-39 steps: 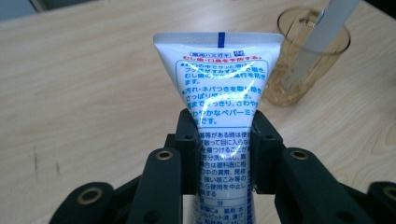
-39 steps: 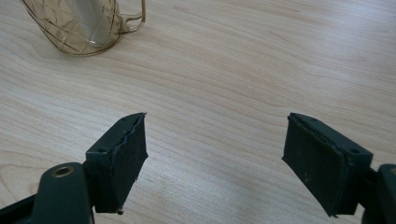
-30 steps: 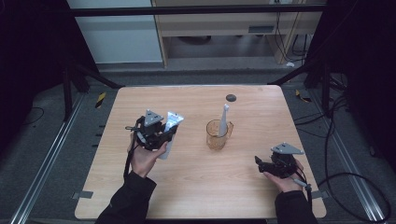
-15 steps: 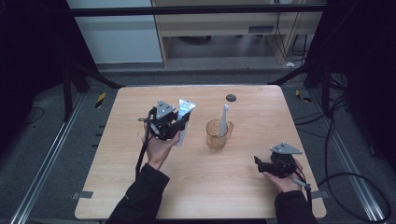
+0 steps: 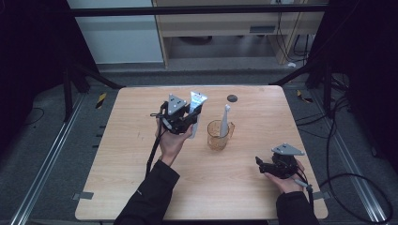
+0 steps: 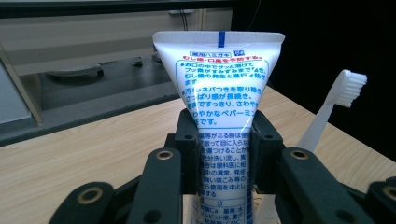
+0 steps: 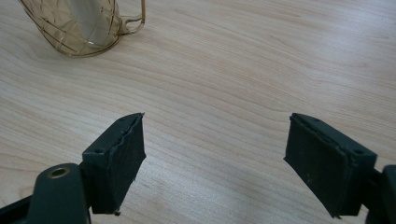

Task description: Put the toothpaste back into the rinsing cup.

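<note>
The left claw [image 5: 190,117] is clamped on the white toothpaste tube [image 6: 219,93], upright above the worktop [image 5: 131,154], just beside the amber cup [image 5: 218,136]. The right claw [image 7: 215,158] stands apart, empty.

Bright tabletop — dark, dim surroundings

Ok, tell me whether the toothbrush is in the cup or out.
In. The toothbrush stands in the cup, bristles up, leaning on the rim.
</note>
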{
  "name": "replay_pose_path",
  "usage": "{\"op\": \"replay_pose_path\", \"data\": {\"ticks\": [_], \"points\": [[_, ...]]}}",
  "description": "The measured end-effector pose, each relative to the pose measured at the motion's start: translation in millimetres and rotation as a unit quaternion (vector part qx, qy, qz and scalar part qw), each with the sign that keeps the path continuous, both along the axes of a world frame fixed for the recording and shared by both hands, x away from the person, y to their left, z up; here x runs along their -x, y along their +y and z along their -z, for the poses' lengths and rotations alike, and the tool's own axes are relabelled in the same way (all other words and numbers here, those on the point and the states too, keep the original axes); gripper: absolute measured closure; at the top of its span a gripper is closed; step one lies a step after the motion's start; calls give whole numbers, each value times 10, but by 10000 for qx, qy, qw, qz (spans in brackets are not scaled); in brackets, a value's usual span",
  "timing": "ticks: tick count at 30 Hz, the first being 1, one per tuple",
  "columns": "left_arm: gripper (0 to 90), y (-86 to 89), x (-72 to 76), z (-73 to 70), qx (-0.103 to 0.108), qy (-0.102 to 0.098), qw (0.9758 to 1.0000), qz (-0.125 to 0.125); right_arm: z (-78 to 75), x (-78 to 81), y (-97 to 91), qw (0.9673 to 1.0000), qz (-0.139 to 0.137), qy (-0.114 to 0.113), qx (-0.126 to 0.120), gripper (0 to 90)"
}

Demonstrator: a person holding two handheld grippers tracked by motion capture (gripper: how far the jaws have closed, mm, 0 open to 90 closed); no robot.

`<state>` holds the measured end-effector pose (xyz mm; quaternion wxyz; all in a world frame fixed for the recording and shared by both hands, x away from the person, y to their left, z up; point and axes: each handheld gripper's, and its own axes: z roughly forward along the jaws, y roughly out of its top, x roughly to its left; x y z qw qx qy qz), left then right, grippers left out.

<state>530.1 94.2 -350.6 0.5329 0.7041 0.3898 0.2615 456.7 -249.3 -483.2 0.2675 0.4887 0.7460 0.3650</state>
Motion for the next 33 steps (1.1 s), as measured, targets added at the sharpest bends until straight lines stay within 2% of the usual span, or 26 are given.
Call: {"op": "replay_pose_path", "data": {"ticks": [10, 23, 33], "points": [[691, -154, -131, 27, 249, -150, 9996, 29, 5, 0, 0, 10000, -5, -61, 10, 197], [691, -314, -212, 16, 247, -340, 9991, 45, 16, -5, -11, 10000, -13, -88, 11, 192], [691, -360, -273, 62, 393, -404, 9984, 76, 18, -4, -6, 10000, -21, -94, 22, 192]]}}
